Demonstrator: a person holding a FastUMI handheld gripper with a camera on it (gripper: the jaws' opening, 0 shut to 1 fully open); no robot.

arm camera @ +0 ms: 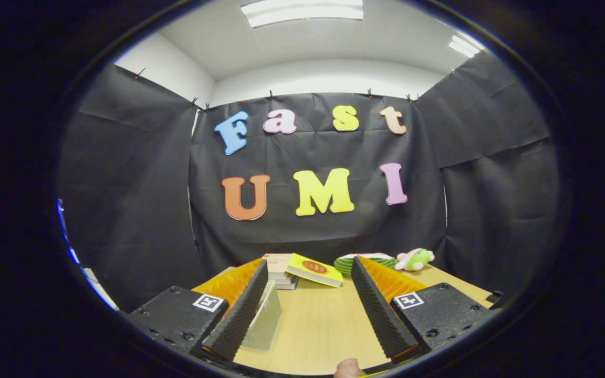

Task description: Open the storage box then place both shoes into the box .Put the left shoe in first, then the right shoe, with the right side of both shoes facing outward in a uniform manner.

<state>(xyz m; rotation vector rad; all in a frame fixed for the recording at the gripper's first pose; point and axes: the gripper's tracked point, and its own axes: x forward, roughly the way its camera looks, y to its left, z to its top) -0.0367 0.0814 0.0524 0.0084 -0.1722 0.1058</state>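
Observation:
My gripper (309, 269) is open, its two fingers spread wide above a light wooden table (323, 325). Nothing is between the fingers. A clear plastic part (264, 319), seemingly an edge of the storage box, lies on the table right beside the inner face of the left finger (239, 310). Most of it is hidden behind that finger. The right finger (381, 310) stands over bare table.
Beyond the fingertips, at the table's far edge, lie a stack of books (279, 270), a yellow book (315, 270), a green striped item (368, 261) and a small plush toy (414, 259). A person's fingertip (347, 369) shows at the near edge. Black cloth walls close the booth.

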